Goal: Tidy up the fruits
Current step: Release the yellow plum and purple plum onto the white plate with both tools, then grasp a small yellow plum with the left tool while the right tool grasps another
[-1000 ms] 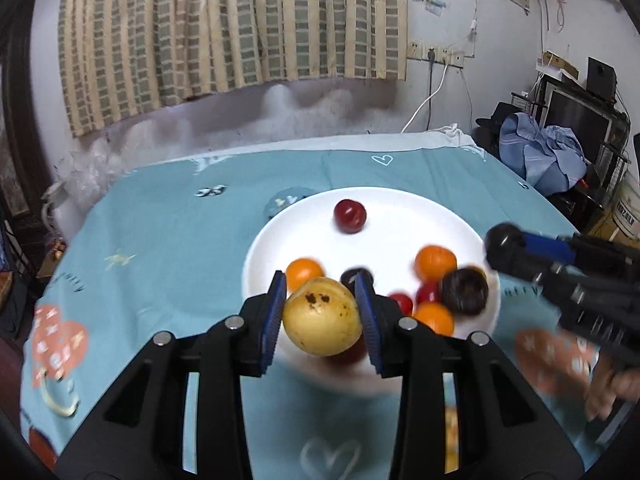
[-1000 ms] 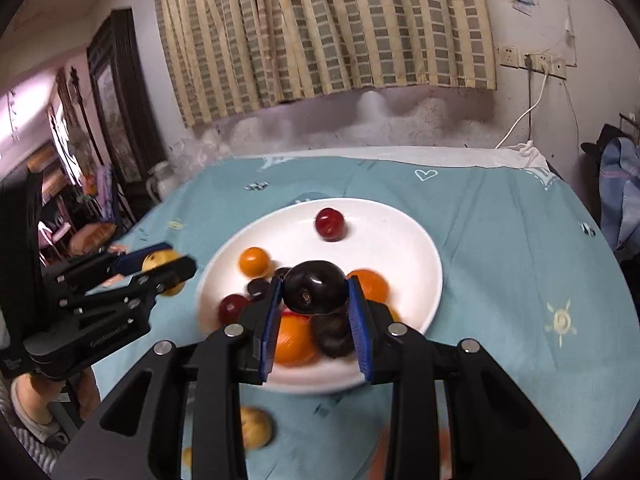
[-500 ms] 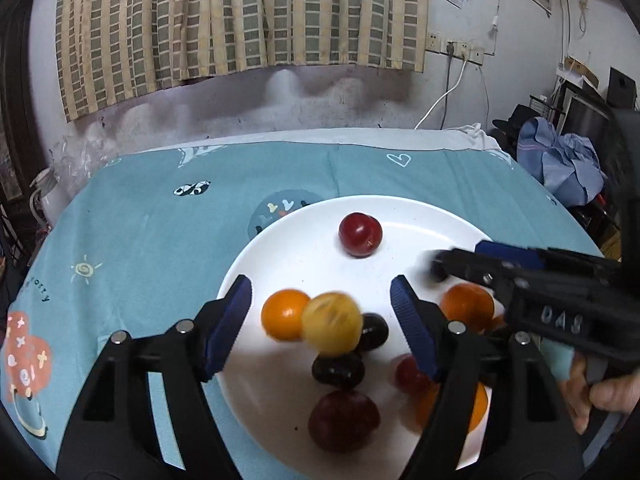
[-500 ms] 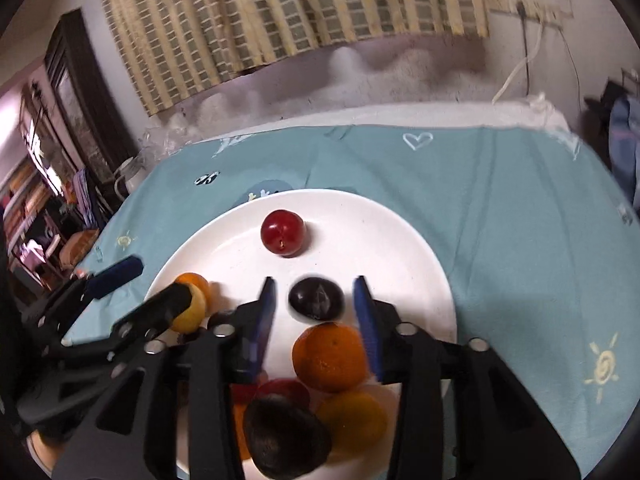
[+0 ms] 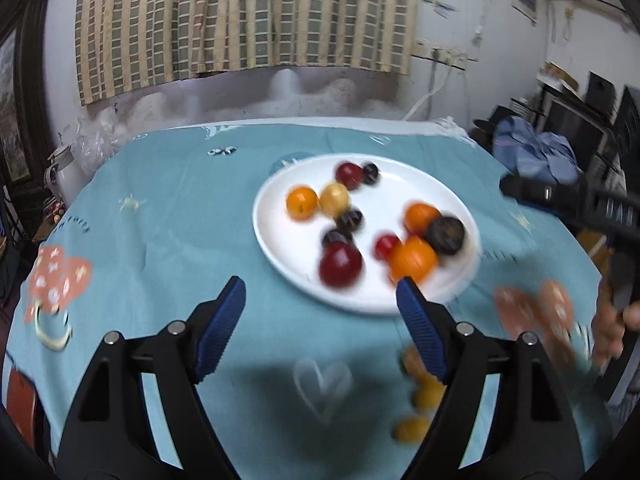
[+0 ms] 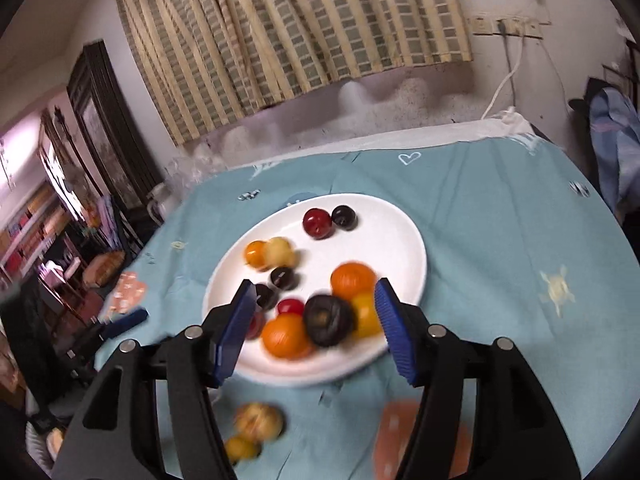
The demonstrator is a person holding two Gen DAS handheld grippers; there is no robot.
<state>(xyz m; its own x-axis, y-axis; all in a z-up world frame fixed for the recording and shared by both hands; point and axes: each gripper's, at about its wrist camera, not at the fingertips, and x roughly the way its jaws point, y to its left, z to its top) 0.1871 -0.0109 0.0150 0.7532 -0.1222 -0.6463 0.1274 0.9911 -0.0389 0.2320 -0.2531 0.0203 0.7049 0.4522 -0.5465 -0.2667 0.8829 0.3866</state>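
Between the left fingers: the left gripper [image 5: 320,314] is spread wide with nothing in it; only teal tablecloth [image 5: 160,208] shows between its 2 blue pads [image 5: 218,330].
Between the right fingers: the right gripper [image 6: 316,322] is also spread wide and grips nothing; its pads [image 6: 236,326] frame the near edge of the plate.
Ahead of the left gripper: a white plate [image 5: 280,260] lies just beyond the fingertips, slightly to the right, with the fruits on it.
Nearest fruits, right view: a large dark plum [image 6: 328,320], an orange [image 6: 286,336] on its left and a yellow fruit [image 6: 366,314] on its right sit between the pads, blurred.
Further on the plate, right view: a second orange [image 6: 352,278], 2 small dark fruits [image 6: 283,277], a small red fruit [image 6: 290,306], then an orange fruit touching a pale yellow fruit [image 6: 280,252].
Far rim of the plate: a red plum [image 6: 317,223] just beside a small dark plum [image 6: 344,217].
Nearest fruit, left view: a big red plum [image 5: 340,264] near the plate's close rim.
Below the right gripper, off the plate: 2 yellowish fruits [image 6: 258,420] rest on the cloth, blurred.
Beside the left gripper's right finger: orange-yellow fruits [image 5: 424,396] on the cloth, too blurred to count.
Far right, left view: the person's hand [image 5: 612,332] on the other gripper's handle.
Behind the table: a checked curtain [image 5: 248,16] on the wall.
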